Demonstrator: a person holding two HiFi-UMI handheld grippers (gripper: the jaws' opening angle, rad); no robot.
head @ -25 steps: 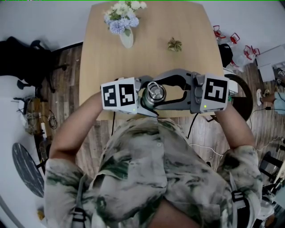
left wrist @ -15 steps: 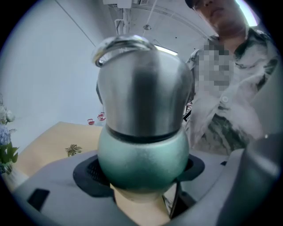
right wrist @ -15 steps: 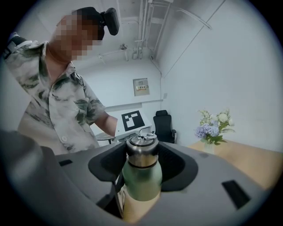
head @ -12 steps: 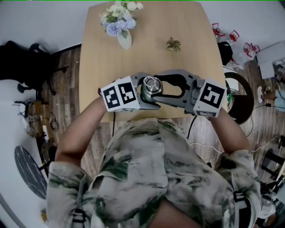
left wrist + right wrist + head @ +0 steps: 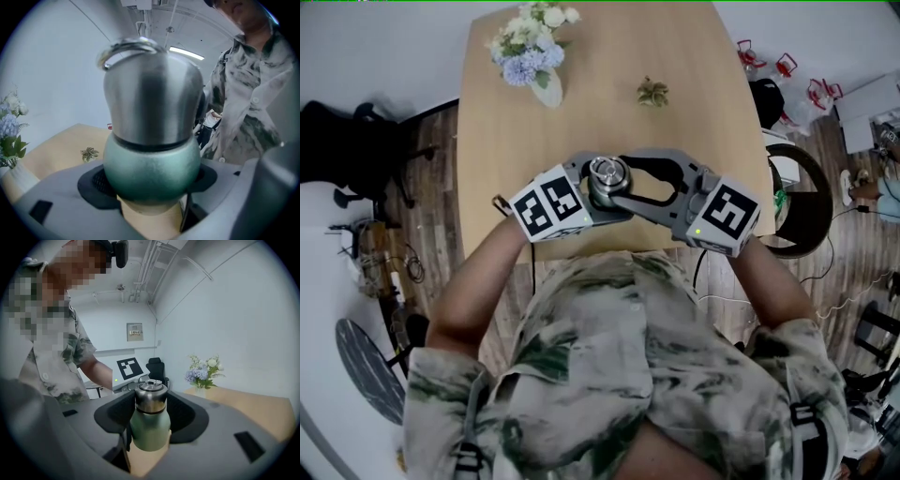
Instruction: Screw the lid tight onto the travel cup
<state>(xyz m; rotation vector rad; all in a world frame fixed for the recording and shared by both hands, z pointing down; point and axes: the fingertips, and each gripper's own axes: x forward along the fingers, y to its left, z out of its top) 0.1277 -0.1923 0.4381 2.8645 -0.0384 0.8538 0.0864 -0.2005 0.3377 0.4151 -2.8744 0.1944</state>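
The travel cup [image 5: 607,174] has a green body [image 5: 152,164] and a steel lid [image 5: 152,93] with a ring on top. It is held upright over the near edge of the table. My left gripper [image 5: 600,194] is shut on the green body, both black pads pressed to its sides. My right gripper [image 5: 621,180] comes in from the right. Its jaws have just been closing with the lid [image 5: 150,397] between them, and the pads now lie against the lid's sides. In the right gripper view the cup's body [image 5: 150,430] hangs below the pads.
The light wooden table [image 5: 703,112] carries a white vase of flowers [image 5: 530,52] at the far left and a small dried sprig [image 5: 652,92] further right. A dark round chair [image 5: 797,202] stands by the table's right edge. The person's torso fills the lower view.
Both grippers and the cup have moved a little away from the body, further over the table. The right gripper has tilted, and its jaws have narrowed around the lid.
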